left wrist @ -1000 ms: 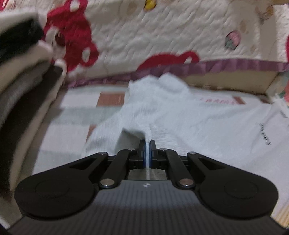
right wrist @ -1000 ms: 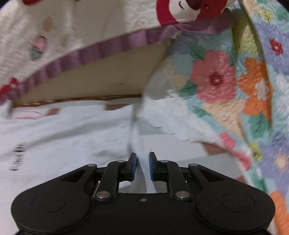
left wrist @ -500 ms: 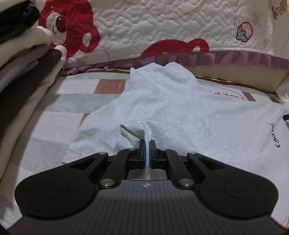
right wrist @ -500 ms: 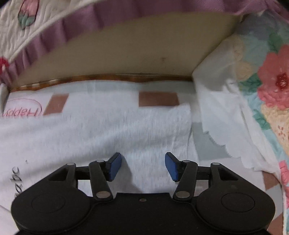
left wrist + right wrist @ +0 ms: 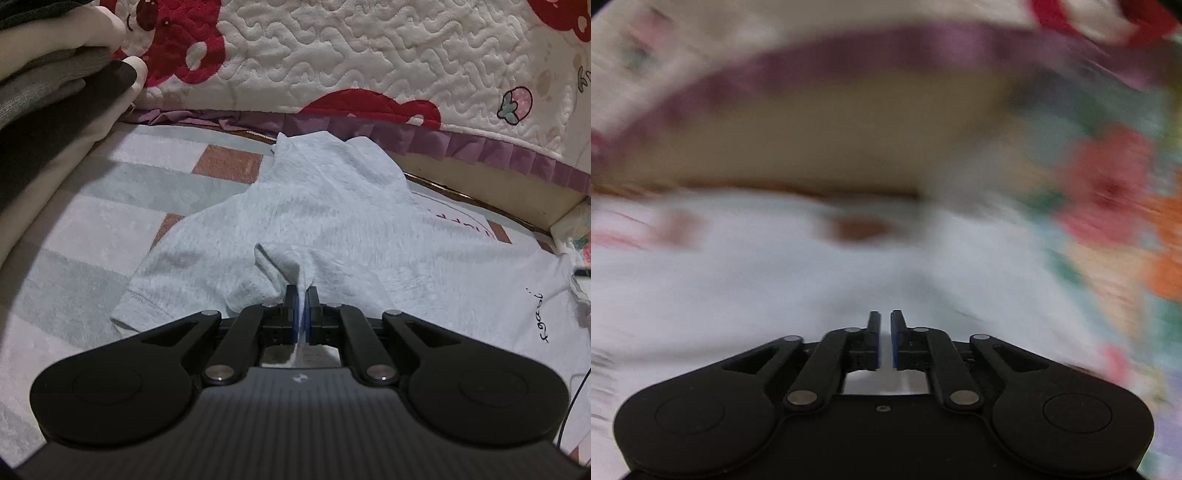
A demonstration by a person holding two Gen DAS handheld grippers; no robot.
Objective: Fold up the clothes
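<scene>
Pinched between my left claw's [image 5: 301, 295] blue pads is a small peak of pale grey shirt [image 5: 332, 221], soft and fleecy, its fabric drawn up into a ridge. It lies spread on a checked mat [image 5: 110, 206] of white, grey and rust squares. A quilt [image 5: 369, 55] with puffy stitched swirls and red bears hangs behind; folded clothes [image 5: 44, 110] are stacked at left. My right claw [image 5: 882, 321] is nearly closed over the shirt; through the blur I cannot tell whether it grips cloth.

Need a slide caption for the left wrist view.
Left tool shut on a pinched fold of the light grey garment lying on the checked blanket.
</scene>
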